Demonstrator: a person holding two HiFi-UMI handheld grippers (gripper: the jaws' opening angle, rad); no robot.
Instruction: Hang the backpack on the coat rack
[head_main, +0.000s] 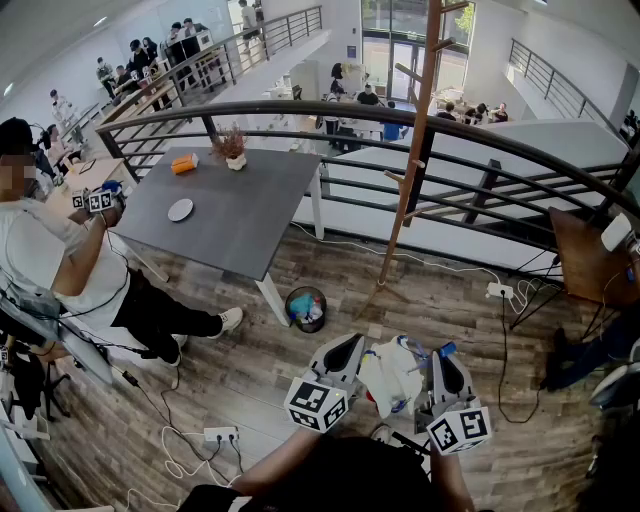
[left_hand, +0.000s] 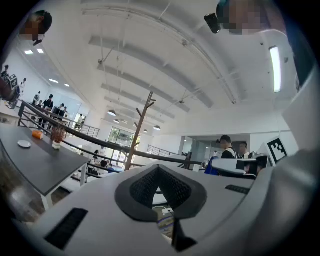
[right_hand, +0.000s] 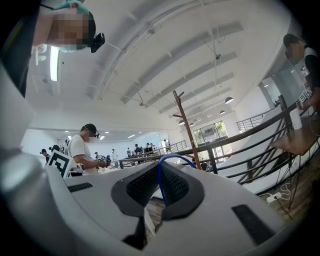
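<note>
A white backpack with blue trim (head_main: 392, 376) hangs between my two grippers at the bottom of the head view. My right gripper (head_main: 440, 358) (right_hand: 159, 172) is shut on its thin blue strap (right_hand: 173, 158), which loops up out of the pads. My left gripper (head_main: 351, 346) (left_hand: 159, 172) sits right beside the bag's left edge with its pads pressed together; nothing shows between them. The wooden coat rack (head_main: 414, 150) stands ahead by the railing, its pegs bare, and appears beyond the jaws as a coat rack (left_hand: 138, 131) (right_hand: 187, 129) in both gripper views.
A black railing (head_main: 480, 175) runs behind the rack. A grey table (head_main: 245, 220) stands at the left with a seated person (head_main: 60, 260) beside it. A bin (head_main: 306, 308) sits on the wooden floor. A power strip (head_main: 497, 291) with cables lies at the right.
</note>
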